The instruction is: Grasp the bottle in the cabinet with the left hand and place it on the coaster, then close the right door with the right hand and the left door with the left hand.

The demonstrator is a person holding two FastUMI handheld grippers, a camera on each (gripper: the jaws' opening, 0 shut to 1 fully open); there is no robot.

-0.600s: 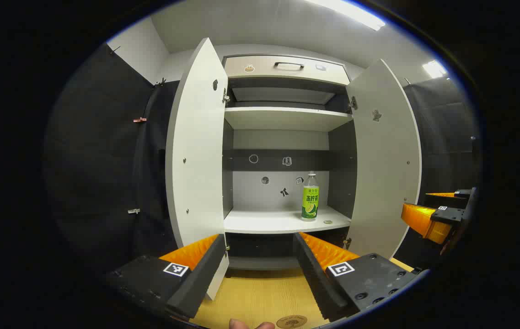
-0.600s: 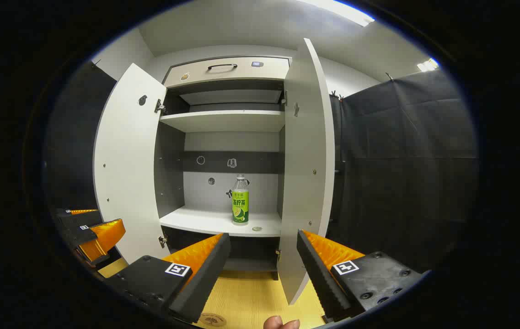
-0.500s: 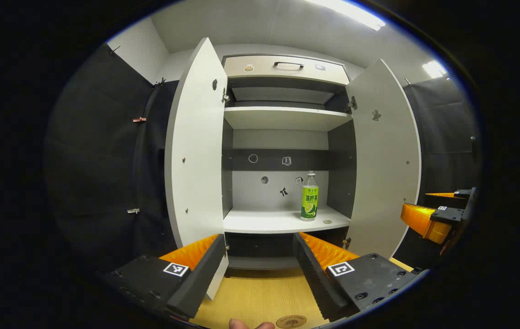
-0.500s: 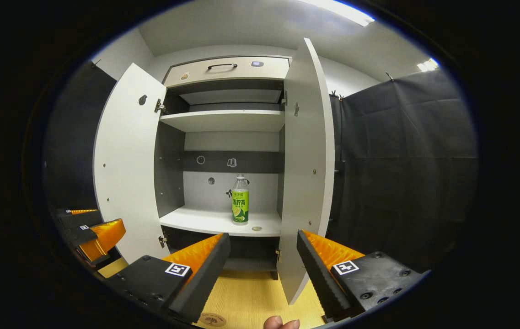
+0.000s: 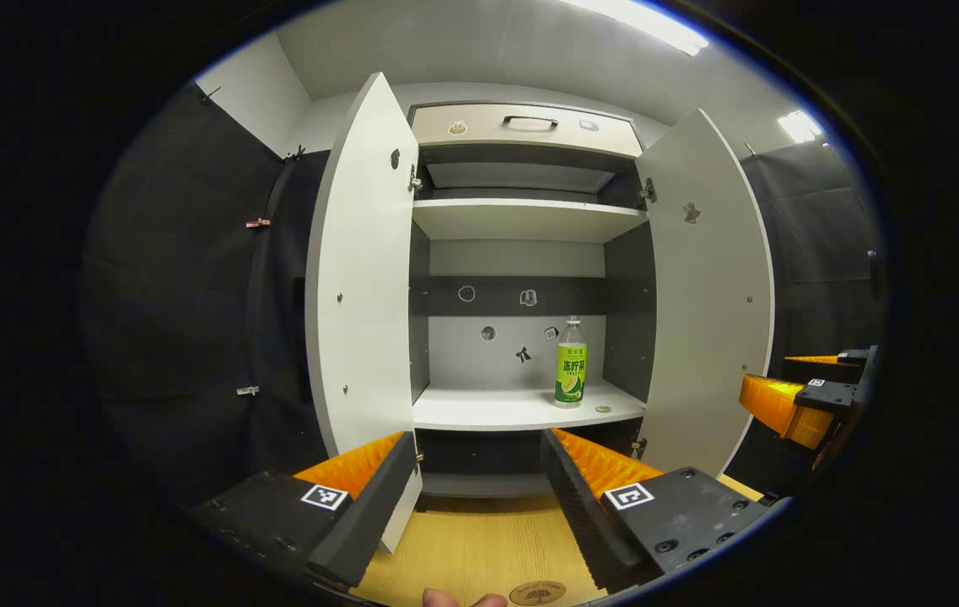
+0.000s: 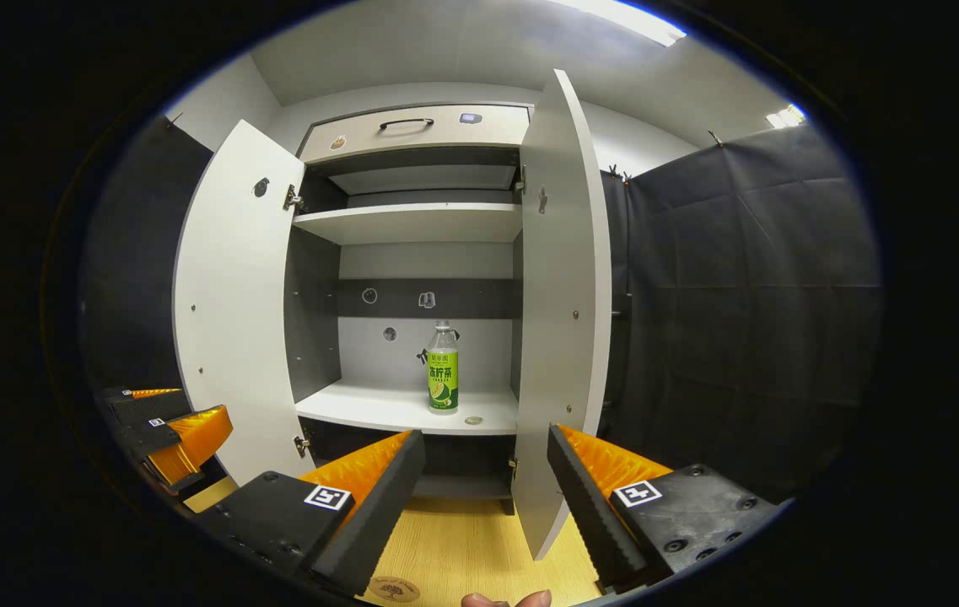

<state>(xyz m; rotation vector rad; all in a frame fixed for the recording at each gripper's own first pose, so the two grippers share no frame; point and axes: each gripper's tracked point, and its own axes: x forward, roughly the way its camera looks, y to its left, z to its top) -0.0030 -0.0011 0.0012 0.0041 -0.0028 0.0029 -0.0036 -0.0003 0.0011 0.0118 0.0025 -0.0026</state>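
A clear bottle (image 5: 571, 364) (image 6: 443, 371) with a green label stands upright on the cabinet's lower shelf (image 5: 513, 411), toward its right side. Both white doors stand open: the left door (image 5: 361, 278) (image 6: 230, 295) and the right door (image 5: 711, 287) (image 6: 563, 287). My left gripper (image 5: 479, 472) is open, in front of the cabinet and well short of the bottle. My right gripper (image 6: 486, 472) is open too, near the right door's edge. A round wooden coaster (image 5: 537, 593) (image 6: 394, 588) lies on the wooden tabletop (image 5: 479, 548) just below the grippers.
A drawer with a dark handle (image 5: 530, 123) tops the cabinet, above an upper shelf (image 5: 521, 217). A small round thing (image 5: 604, 410) lies on the lower shelf beside the bottle. Black cloth walls (image 6: 749, 295) flank the cabinet. A fingertip (image 5: 454, 599) shows at the bottom edge.
Both views have shifted only very slightly; the grippers stay open and the bottle and doors have not moved.
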